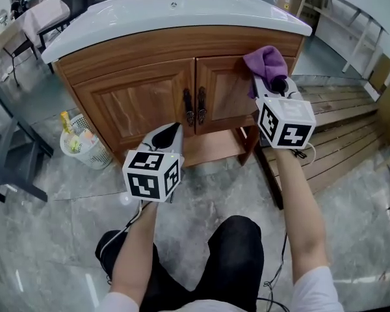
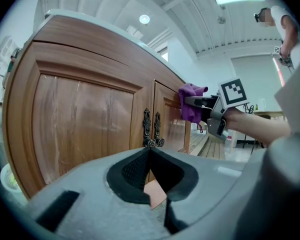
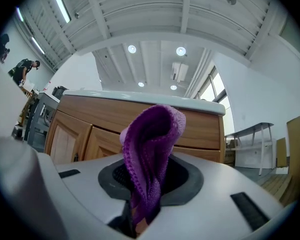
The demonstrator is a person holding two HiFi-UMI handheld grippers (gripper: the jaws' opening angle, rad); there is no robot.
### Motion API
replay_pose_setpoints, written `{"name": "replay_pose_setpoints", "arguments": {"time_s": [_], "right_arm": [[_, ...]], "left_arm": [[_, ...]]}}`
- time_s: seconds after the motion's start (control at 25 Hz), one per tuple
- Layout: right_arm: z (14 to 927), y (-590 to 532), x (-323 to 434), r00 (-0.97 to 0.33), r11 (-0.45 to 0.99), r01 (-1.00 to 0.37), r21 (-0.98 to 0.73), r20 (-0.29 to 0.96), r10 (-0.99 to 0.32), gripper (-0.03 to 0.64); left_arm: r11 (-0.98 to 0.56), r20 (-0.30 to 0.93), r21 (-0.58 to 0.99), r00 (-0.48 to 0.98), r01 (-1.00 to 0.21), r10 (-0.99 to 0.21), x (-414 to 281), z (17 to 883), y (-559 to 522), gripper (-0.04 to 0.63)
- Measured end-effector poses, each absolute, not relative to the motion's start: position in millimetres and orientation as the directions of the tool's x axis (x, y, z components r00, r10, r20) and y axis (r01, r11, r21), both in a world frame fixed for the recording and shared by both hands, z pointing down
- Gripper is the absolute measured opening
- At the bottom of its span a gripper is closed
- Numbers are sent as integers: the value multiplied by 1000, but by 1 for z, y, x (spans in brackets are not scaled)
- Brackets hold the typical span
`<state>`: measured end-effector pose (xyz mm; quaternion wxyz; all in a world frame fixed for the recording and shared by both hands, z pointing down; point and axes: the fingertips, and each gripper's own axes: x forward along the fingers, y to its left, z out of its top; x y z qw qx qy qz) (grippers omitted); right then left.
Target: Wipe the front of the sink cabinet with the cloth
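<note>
Your sink cabinet (image 1: 136, 103) fills the view ahead with both doors shut. You hold the cloth (image 1: 268, 62) up at the top right corner of its right-hand door (image 1: 224, 86), probably so a wipe can start at an edge and sweep across. Your right tongs (image 1: 273, 83) are clamped on the cloth's lower end. The cloth stands out as a folded loop, its long axis running along the tongs toward the wood. Your left tongs (image 1: 173, 130) hang low before the doors, closed on nothing, out of the way.
</note>
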<state>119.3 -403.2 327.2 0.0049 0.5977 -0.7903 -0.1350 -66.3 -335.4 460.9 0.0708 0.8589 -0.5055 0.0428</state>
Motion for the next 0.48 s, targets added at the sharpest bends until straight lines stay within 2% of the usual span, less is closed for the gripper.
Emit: {"name": "replay_pose_setpoints", "arguments": {"time_s": [0.28,0.48], "right_arm": [[337,-363,90,-368,322,-920,224,-207,-907,84],[358,-346,56,-433,402,-897,182,-179,-883,84]], "left_arm": [[-467,149,66,471,-882,-869,-72,463,-334,6],[-474,147,51,476,-879,-867,-67,459,-329,6]]}}
